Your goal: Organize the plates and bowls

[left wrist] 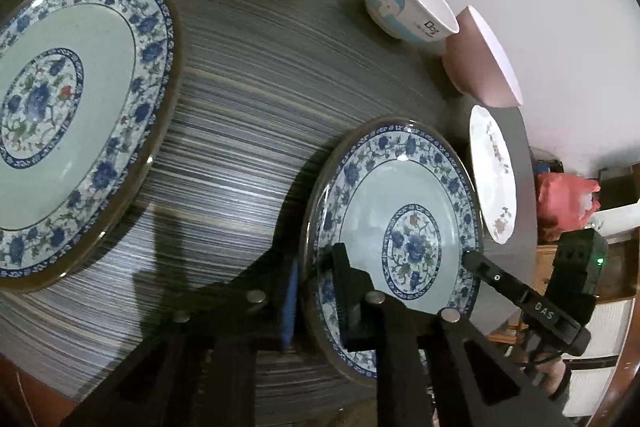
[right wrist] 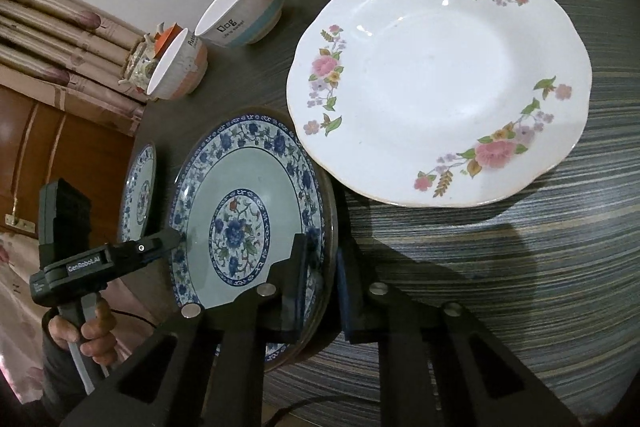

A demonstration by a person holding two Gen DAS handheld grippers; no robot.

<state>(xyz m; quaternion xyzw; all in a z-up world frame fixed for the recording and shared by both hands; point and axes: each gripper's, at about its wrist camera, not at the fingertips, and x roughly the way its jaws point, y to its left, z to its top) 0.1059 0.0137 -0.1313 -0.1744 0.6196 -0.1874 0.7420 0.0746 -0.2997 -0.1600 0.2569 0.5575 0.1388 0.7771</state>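
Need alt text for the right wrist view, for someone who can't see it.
Both grippers clamp opposite rims of a blue-and-white floral plate: the right gripper on its right edge, the left gripper on its left. A white plate with pink flowers lies beside it on the striped table, three bowls behind.

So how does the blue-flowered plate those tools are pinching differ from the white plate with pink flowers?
The blue-patterned round plate has a smooth rim and pale green centre; the white pink-flowered plate has a wavy rim. The blue one is gripped on opposite edges by the left tool and right tool; the white one lies untouched. Both are floral.
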